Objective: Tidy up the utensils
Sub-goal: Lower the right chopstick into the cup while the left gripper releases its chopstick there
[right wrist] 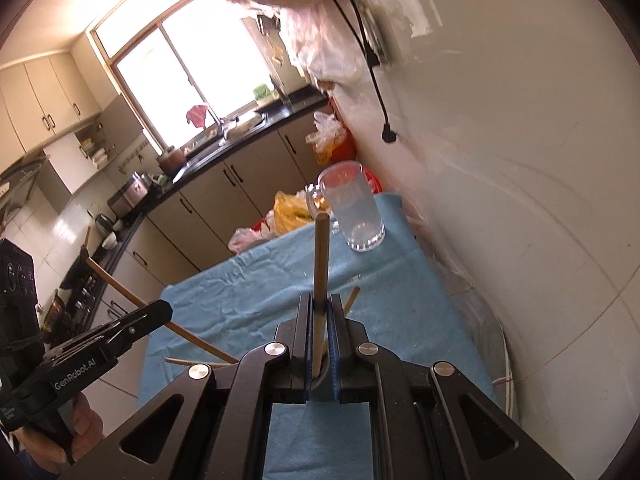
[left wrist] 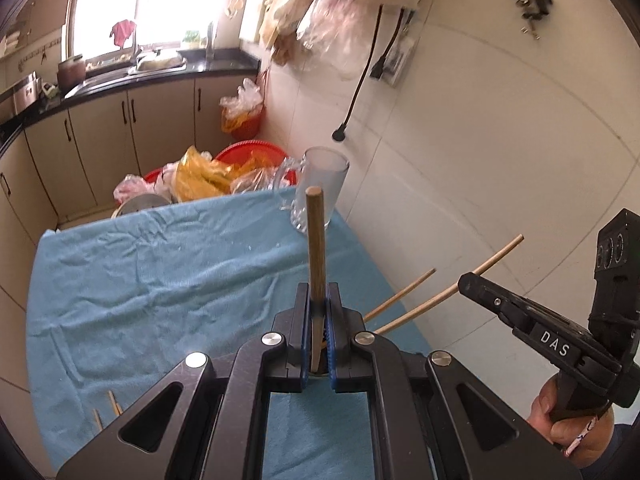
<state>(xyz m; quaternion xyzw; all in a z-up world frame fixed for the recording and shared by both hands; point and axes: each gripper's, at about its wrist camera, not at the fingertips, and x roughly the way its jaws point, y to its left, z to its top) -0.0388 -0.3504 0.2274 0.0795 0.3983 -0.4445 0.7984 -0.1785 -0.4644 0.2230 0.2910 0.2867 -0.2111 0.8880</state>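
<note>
Chopstick (left wrist: 316, 248) clamped between the blue-lined jaws of the left gripper (left wrist: 319, 304), standing near upright at centre frame of the left wrist view, its blunt end overlapping the base of the glass mug (left wrist: 316, 188) beyond. Second chopstick (right wrist: 321, 264) clenched likewise in the jaws of the right gripper (right wrist: 319, 308), also near upright at centre frame, tip just left of the mug. Mug empty, upright, at the far right corner of the surface, close to the white tiled wall (left wrist: 500, 152). Blue cloth (left wrist: 180, 264) covers the surface, creased. Further chopsticks lie loose: two ends (left wrist: 108, 408) at lower left of the left wrist view, one (right wrist: 182, 361) at lower left of the right wrist view, one end (right wrist: 351, 298) just right of the right jaws. Each gripper shows at the lower edge of the other's view, a chopstick projecting from it. Red basins with plastic bags (left wrist: 208, 176) behind the surface. Kitchen counter (left wrist: 132, 80) and window in the upper left.
</note>
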